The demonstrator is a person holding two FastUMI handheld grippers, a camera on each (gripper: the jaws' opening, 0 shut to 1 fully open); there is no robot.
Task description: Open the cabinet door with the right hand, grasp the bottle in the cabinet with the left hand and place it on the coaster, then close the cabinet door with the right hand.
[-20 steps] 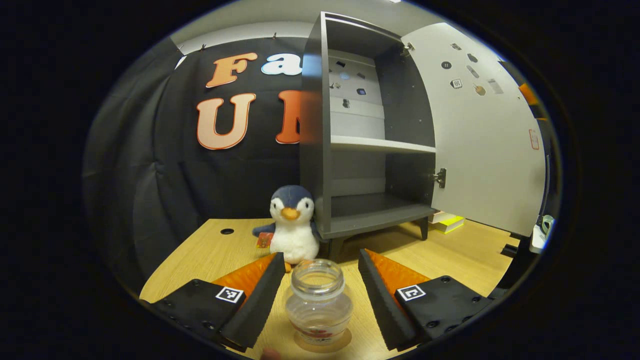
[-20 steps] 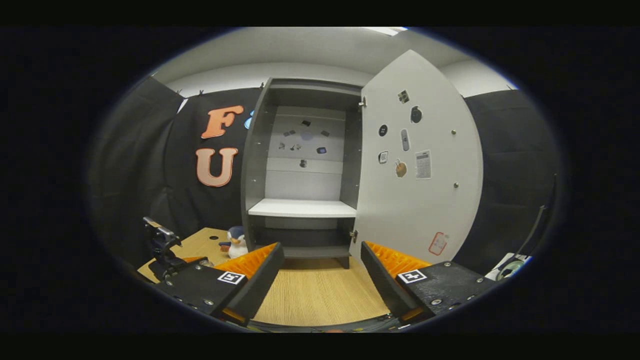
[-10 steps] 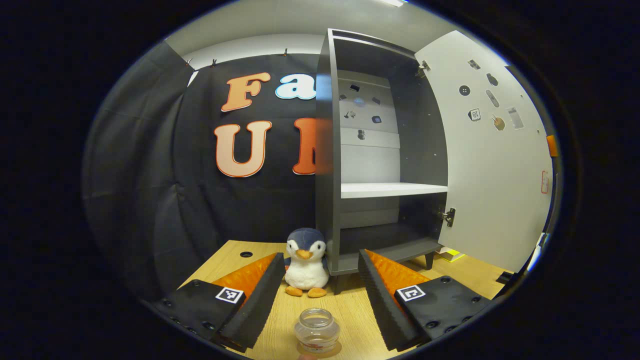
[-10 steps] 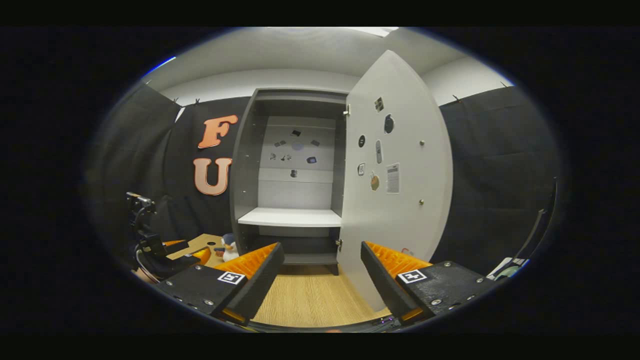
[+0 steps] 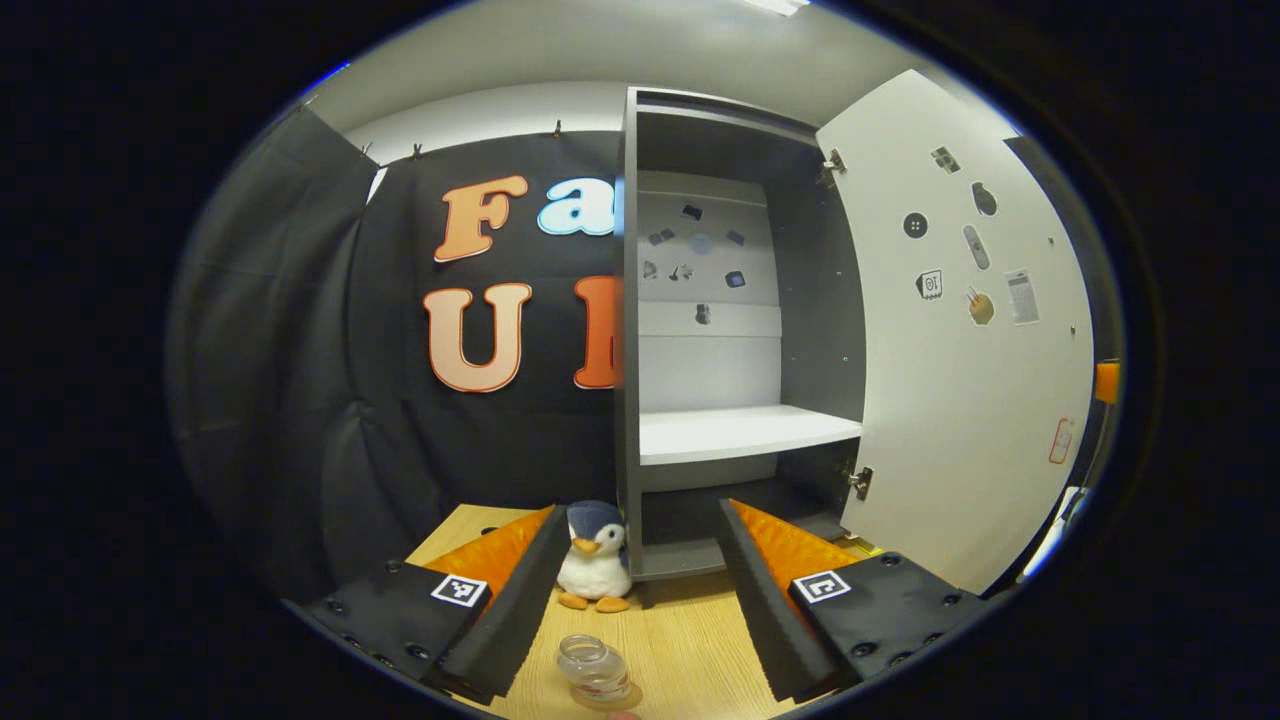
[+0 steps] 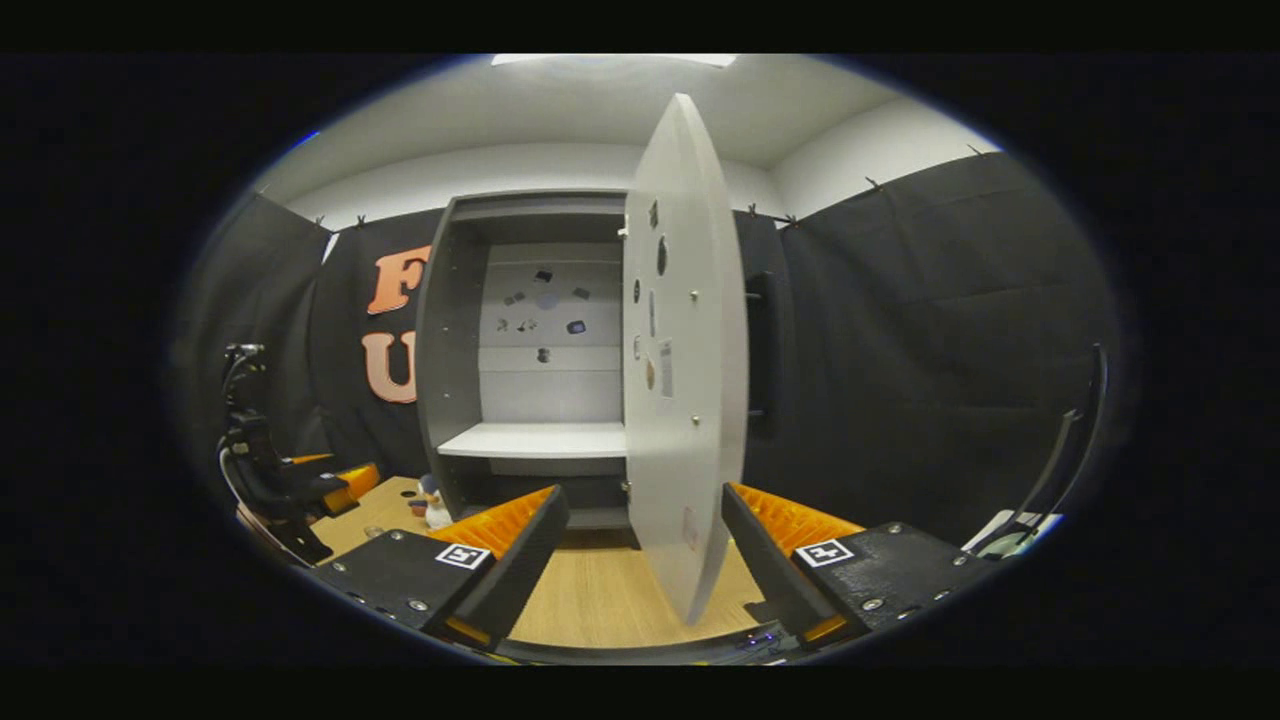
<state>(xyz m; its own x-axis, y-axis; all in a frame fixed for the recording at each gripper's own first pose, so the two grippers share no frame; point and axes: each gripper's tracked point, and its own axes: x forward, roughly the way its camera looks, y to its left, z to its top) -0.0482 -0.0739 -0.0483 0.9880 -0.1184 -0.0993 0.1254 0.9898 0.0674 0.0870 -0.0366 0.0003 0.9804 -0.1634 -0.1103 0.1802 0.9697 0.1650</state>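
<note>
Now the job is to shut the cabinet door (image 6: pixel 685 380) with the right gripper (image 6: pixel 645 545). The bottle (image 5: pixel 594 668) is out of the cabinet (image 5: pixel 700 350) and stands on the bench (image 5: pixel 690 650), low in the left gripper view, between and just in front of the left gripper (image 5: pixel 640 570). A thin brown rim peeks out under the bottle, which I think is the coaster, but it is too small to be sure. The left fingers are spread apart and hold nothing. The right fingers are spread apart too, and the door's edge stands between them, seen nearly edge-on in the right gripper view. I cannot tell if either finger touches the door. To do this well, I would push on the flat outer face of the door, near the free edge and far from the hinges, because it swings easiest there. Push slowly and follow the curve of the swing, so the door does not slam and shake the cabinet. The shelf (image 5: pixel 745 432) looks bare, so nothing should block the door. Keep the left gripper and the toy penguin (image 5: pixel 594 570) beside the cabinet out of the door's path. Stop pushing when the door sits flat against the cabinet front.
</note>
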